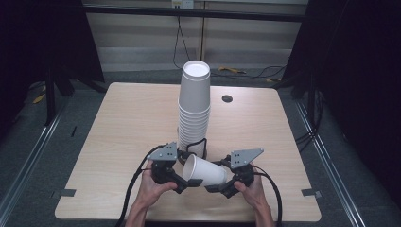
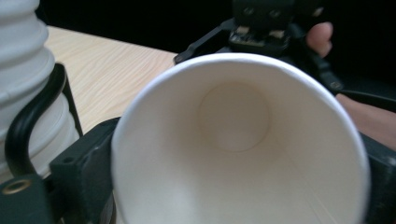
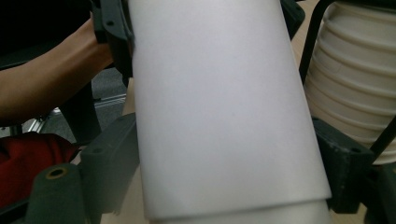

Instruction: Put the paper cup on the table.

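Held a blank cup [image 1: 206, 171] sideways over the table [image 1: 118, 142], just in front of the stack [image 1: 194, 106]. Left gripper [image 1: 188, 182] clamped at the rim, right gripper [image 1: 213, 187] clamped round the base end. Spotted no readable writing.

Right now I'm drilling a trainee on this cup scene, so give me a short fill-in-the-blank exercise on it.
1. The single paper cup held between the two grippers lies on its ____.
2. Its open mouth faces the ____ gripper.
3. The tall stack of cups stands ____ the held cup, farther from the person.
4. The table top is made of ____.

Missing words: side; left; behind; wood
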